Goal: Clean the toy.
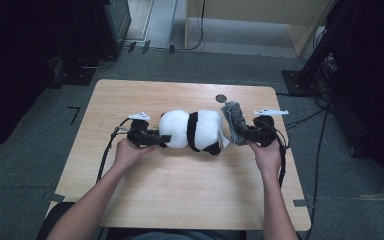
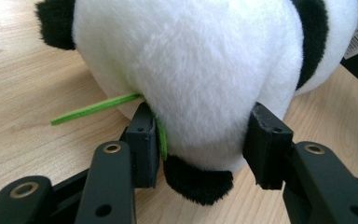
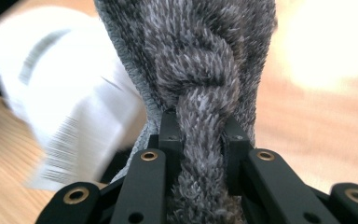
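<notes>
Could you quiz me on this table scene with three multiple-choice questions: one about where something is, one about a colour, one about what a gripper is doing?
1. Where does the panda plush lie?
A. on the floor
B. on the wooden table, between the two grippers
C. on a shelf

2. What colour is the thin strip sticking out beside the plush?
A. green
B. red
C. blue

3. What is the right gripper doing?
A. standing wide open over bare wood
B. clamped on a grey knitted piece
C. gripping a metal spoon

Answers:
1 B, the high view shows it on the tabletop with a gripper at each end.
2 A, the left gripper view shows it bright green.
3 B, its jaws press a twisted grey strand from both sides.
</notes>
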{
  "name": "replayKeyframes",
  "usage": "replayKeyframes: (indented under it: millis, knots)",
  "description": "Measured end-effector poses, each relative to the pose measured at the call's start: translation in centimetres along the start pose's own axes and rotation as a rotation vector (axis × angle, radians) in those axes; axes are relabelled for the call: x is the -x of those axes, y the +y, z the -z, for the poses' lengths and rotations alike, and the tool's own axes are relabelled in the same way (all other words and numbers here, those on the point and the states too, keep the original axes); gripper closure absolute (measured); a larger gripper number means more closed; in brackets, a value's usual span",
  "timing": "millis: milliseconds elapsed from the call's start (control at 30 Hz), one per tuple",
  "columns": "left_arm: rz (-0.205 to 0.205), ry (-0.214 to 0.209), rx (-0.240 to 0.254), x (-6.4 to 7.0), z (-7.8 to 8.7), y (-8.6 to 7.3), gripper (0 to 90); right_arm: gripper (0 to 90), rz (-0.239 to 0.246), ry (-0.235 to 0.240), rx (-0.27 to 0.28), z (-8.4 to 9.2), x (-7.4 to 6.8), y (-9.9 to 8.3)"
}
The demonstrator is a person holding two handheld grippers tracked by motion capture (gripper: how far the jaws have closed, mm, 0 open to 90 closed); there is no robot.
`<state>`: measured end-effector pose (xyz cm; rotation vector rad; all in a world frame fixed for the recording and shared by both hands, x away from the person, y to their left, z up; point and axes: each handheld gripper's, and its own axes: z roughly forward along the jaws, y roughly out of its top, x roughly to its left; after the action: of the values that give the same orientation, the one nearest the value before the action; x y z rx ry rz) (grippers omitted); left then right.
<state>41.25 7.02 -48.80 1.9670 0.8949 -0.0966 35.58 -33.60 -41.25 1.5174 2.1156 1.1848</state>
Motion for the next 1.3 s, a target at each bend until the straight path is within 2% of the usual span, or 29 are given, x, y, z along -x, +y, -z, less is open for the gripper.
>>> replayKeyframes:
  millis: [100,200,400,500,700,800,867,1067,1300]
  knots:
    - [0.003,0.008,0.008,0.2,0.0,-0.2,51.7,76.4,0.045,0.013,0.022,0.6,-1.6,1.1]
    - [0.003,0.014,0.011,0.4,0.1,-0.4,51.1,76.4,0.102,0.026,0.020,0.5,-3.7,2.1]
    - [0.008,0.024,0.030,1.0,0.2,-0.4,50.8,76.0,0.223,0.048,-0.002,-1.5,-7.8,3.3]
    - [0.014,0.029,0.034,1.1,0.3,-0.6,50.5,76.0,0.251,0.070,-0.005,-2.7,-9.4,3.7]
    - [0.016,0.039,0.049,1.5,0.3,-0.9,50.4,75.6,0.310,0.120,-0.055,-5.1,-12.4,4.0]
    - [0.017,0.040,0.054,1.7,0.4,-0.9,50.5,75.1,0.335,0.133,-0.078,-6.4,-13.8,3.9]
    - [0.014,0.037,0.066,1.8,0.4,-0.9,50.5,73.9,0.342,0.121,-0.101,-7.5,-14.7,3.7]
    - [0.024,0.048,0.060,1.8,0.4,-1.2,50.6,73.6,0.398,0.089,-0.101,-9.0,-16.5,2.9]
    - [0.009,0.056,0.049,1.7,0.3,-1.2,51.0,73.6,0.430,0.086,-0.079,-9.6,-16.3,1.9]
